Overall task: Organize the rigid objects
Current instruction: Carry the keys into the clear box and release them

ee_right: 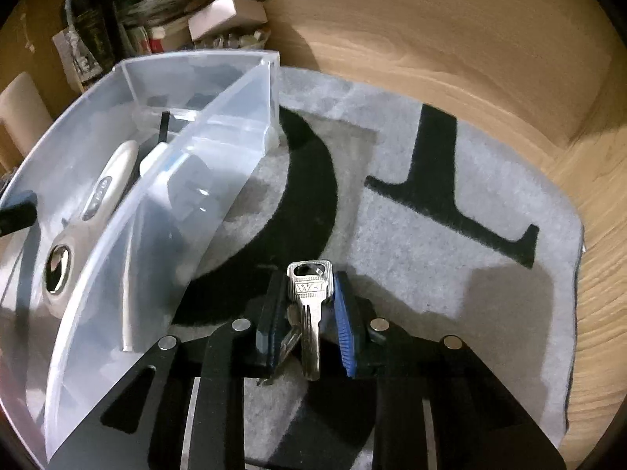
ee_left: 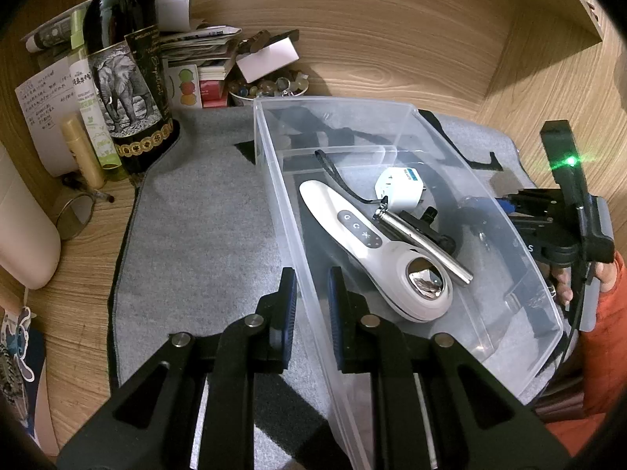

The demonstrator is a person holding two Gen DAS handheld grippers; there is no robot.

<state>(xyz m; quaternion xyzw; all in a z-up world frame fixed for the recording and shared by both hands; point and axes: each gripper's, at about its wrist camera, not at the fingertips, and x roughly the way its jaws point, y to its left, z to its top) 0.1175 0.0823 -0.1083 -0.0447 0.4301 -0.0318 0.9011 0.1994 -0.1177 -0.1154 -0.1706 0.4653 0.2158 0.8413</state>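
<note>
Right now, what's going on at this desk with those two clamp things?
A person is tidying small objects into a clear plastic bin on a grey mat. The left hand-held gripper pinches the bin's near wall, steadying it. The right hand-held gripper has closed on a bunch of keys beside the bin. A white handheld device, a plug adapter and a metal flashlight already lie inside.

The grey mat (ee_right: 450,274) lies bare right of the clear bin (ee_right: 219,149), open to passage. Left, a wine bottle (ee_left: 125,74) and stacked papers (ee_left: 200,45) crowd the counter's (ee_left: 392,47) back corner.
</note>
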